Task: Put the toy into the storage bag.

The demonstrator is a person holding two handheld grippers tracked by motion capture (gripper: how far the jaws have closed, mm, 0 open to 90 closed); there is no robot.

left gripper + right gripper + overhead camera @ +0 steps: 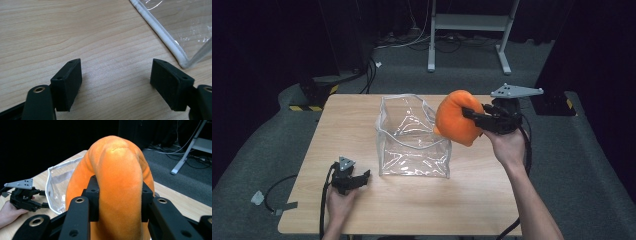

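Right gripper (119, 202) jaws pinching bent orange plush toy (117, 177), toy's lower end cut off, left gripper (116, 82) jaws spread over bare wooden table (75, 32), clear plastic pouch (172, 47) just beyond, partly out of frame.

On the wooden tabletop (412, 210), the right gripper (474, 116) holds an orange plush toy (457, 119) clamped in its jaws beside the clear plastic bag's (412, 137) rim, while the left gripper (357, 179) rests open, well apart.

The orange toy (117, 185) at the frame's centre looks like soft, matt plush cloth. The bag (412, 137) is glossy clear plastic with white piping. The table (75, 32) is smooth pale wood-grain. Gripper pads (67, 82) are matt black.
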